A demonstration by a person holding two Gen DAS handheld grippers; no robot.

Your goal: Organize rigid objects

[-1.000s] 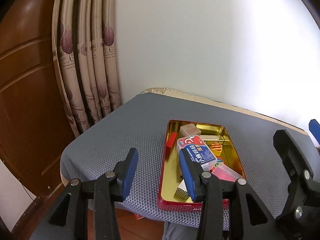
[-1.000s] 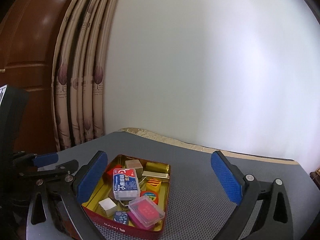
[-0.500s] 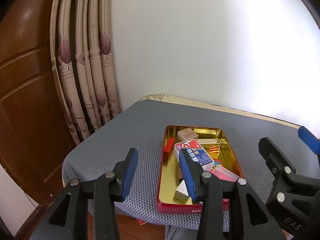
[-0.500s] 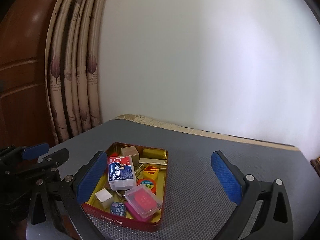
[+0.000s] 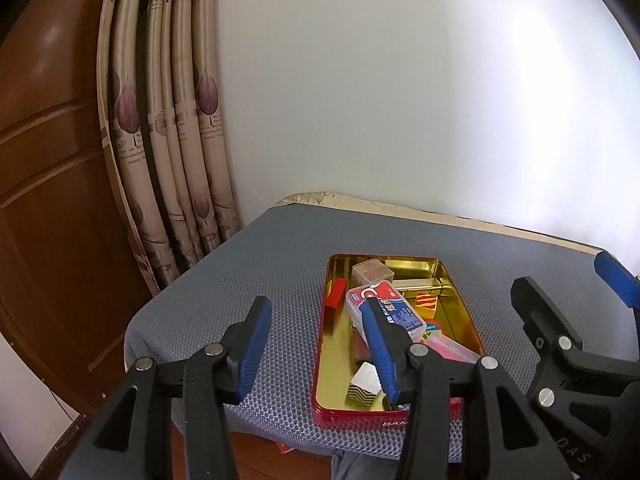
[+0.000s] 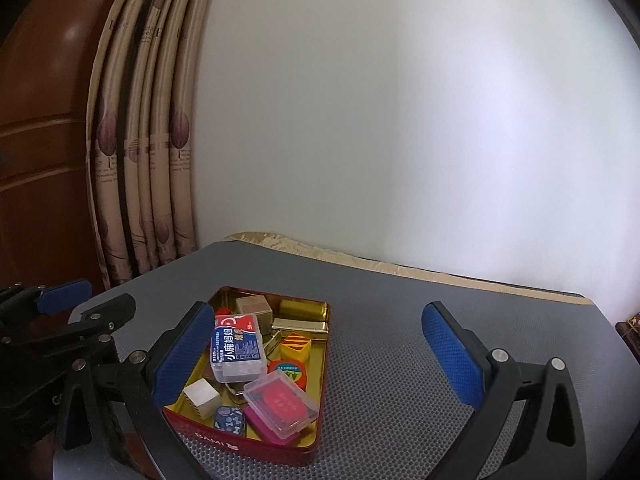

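The red tin [image 6: 256, 440] of small items sits on the grey mesh counter [image 6: 400, 360], toward 7 o'clock in the right wrist view. The left gripper [image 5: 316, 340] and right gripper [image 6: 320, 356] hover with fingers [image 6: 452, 352] spread, holding nothing.

plain white wall [image 6: 400, 120] ahead of me, bright glare on its right. beige leaf-print curtain [image 5: 168, 128] far left, dark wood door [image 5: 44, 184] beside it. grey mesh mat [image 6: 392, 344] over a table, beige cloth edge [image 6: 344, 258] along the far side.
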